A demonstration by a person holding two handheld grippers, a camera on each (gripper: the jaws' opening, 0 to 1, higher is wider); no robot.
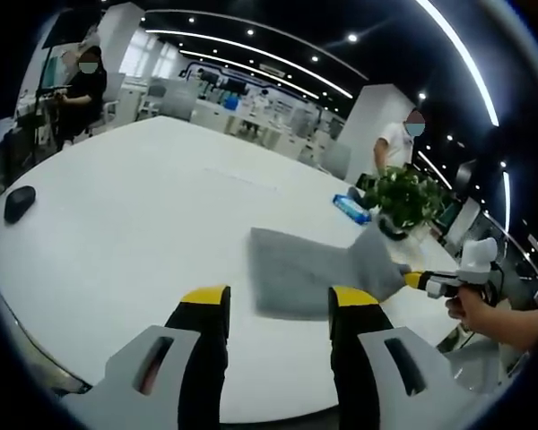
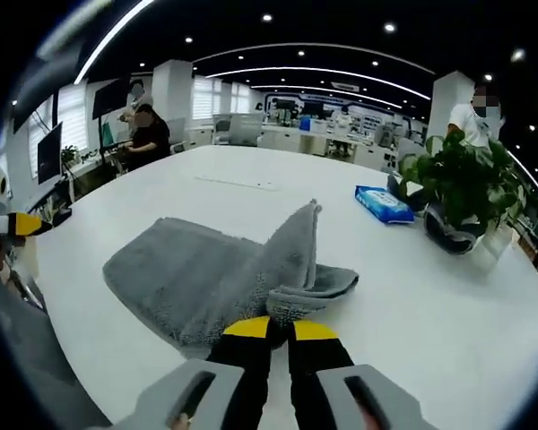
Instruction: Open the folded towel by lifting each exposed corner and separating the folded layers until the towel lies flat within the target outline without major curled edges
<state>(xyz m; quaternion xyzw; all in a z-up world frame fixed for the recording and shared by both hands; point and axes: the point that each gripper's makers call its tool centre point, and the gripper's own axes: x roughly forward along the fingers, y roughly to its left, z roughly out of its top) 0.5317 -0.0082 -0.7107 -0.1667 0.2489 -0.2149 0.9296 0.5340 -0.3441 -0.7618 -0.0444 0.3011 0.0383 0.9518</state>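
Observation:
A grey towel (image 1: 300, 269) lies partly unfolded on the white table (image 1: 143, 206). One corner is lifted off the surface toward the right. My right gripper (image 1: 412, 279) comes into the left gripper view from the right and pinches that raised corner. In the right gripper view the towel (image 2: 197, 278) spreads out to the left. A raised fold (image 2: 296, 246) climbs to a peak above my right gripper (image 2: 281, 328), which is shut on the towel's edge. My left gripper (image 1: 278, 300) hovers open just short of the towel's near edge, holding nothing.
A potted plant (image 1: 403, 197) and a blue packet (image 1: 350, 208) stand at the table's far side. A black mouse (image 1: 18, 203) lies far left. Two people stand beyond the table. A hand (image 1: 484, 313) holds the right gripper. Faint outline marks (image 2: 233, 182) show on the table.

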